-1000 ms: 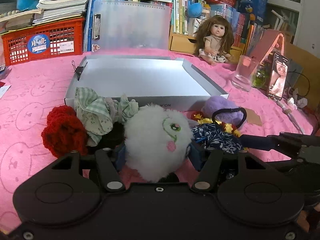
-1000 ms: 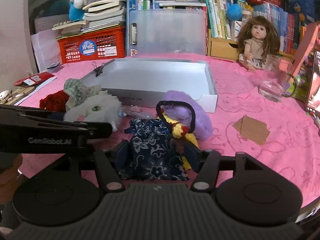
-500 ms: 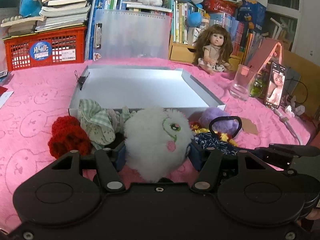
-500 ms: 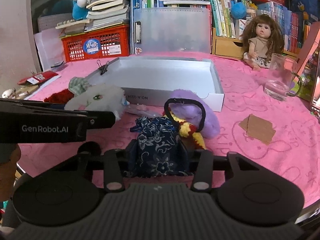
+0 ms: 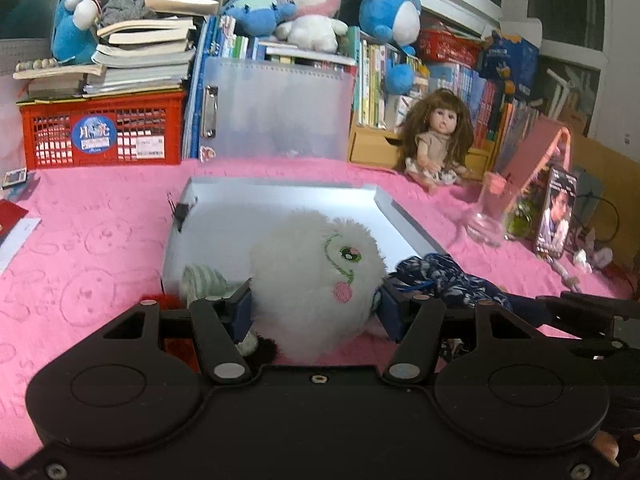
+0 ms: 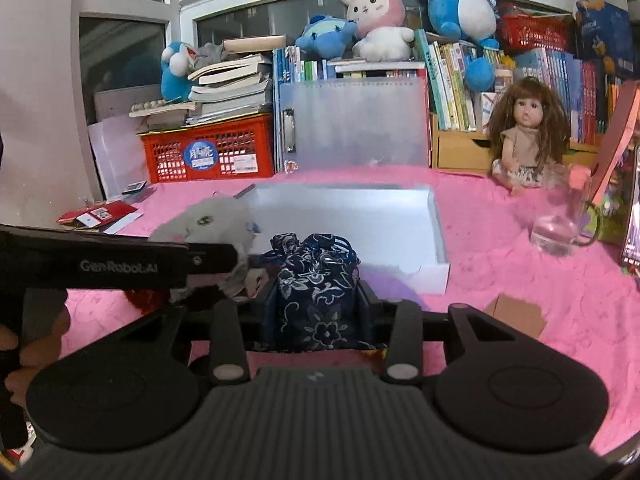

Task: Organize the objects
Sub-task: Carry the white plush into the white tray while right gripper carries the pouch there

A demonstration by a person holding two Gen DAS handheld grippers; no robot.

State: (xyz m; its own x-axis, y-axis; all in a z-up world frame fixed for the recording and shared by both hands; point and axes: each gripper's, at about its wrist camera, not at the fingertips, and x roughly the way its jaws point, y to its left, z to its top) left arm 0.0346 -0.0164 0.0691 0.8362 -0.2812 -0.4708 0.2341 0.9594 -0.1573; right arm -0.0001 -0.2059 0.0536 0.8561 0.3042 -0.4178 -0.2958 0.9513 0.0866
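We hold the left gripper [image 5: 314, 300] clamped on a white fluffy toy [image 5: 316, 280]; its two blue pads press into the fur on both sides, and the toy hangs in front of the near edge of the white tray [image 5: 288, 200]. The right gripper [image 6: 316, 304] has just been closing its jaws, and now it pinches a dark blue flowered pouch [image 6: 316, 284] between the pads. The pouch stands upright in the grip, also in front of the near wall of the tray.

The tray lies in the middle of the pink cloth [image 5: 80, 232], with a black binder clip [image 5: 182, 212] on its left wall. Near the left gripper, a green checked cloth [image 5: 204, 280] and something red [image 5: 160, 300] show just behind the left finger; we think they lie on the cloth, but they are mostly hidden. A purple fluffy thing [image 6: 390, 286] shows just right of the pouch, by the tray's near corner.

At the far right sit a doll [image 5: 434, 140] and a glass cup [image 5: 486, 216]. A piece of cardboard [image 6: 514, 314] lies flat on the cloth to the right of the right gripper. A red basket [image 5: 100, 132] stands at the far left.
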